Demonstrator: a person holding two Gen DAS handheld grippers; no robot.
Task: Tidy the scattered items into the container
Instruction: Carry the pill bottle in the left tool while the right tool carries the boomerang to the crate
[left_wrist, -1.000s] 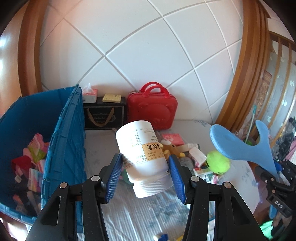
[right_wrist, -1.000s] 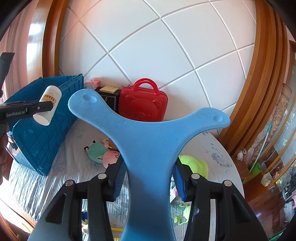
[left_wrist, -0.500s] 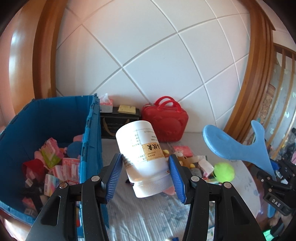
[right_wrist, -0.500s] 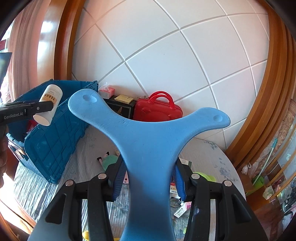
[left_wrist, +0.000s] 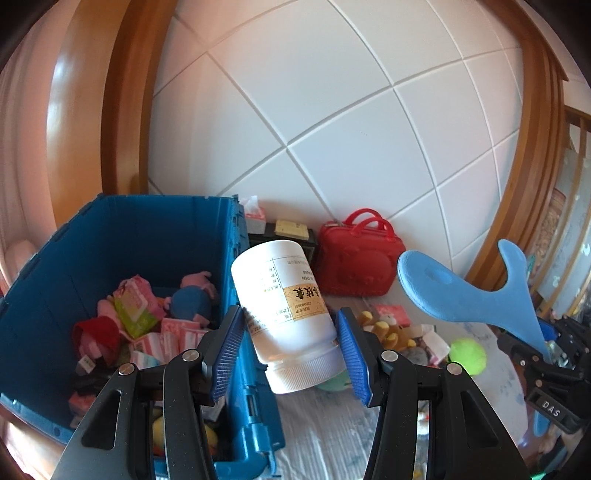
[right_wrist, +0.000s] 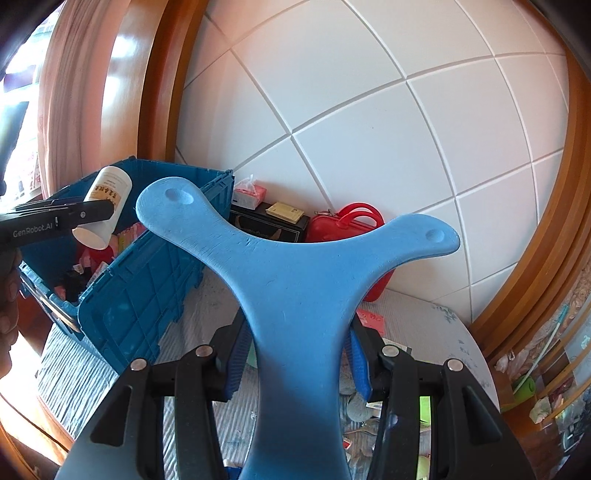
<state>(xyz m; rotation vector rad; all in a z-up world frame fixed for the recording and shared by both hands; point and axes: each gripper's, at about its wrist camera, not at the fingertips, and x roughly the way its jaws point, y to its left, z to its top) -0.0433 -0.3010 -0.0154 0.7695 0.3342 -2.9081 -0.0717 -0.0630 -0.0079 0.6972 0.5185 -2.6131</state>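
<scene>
My left gripper is shut on a white plastic bottle with a gold label, cap end towards the camera, held beside the right wall of the blue crate. The crate holds several packets and soft toys. In the right wrist view the same bottle hangs over the blue crate. My right gripper is shut on a blue three-armed foam boomerang, which blocks much of that view. That boomerang also shows at the right of the left wrist view.
A red carry case, a black box and a pink tissue pack stand against the white padded wall. Soft toys, packets and a green ball lie scattered on the grey bedspread. A wooden frame curves round the bed.
Both grippers have swung left towards the crate, each keeping its hold. The crate's inside now fills more of the left wrist view, and the bottle sits over the crate in the right wrist view.
</scene>
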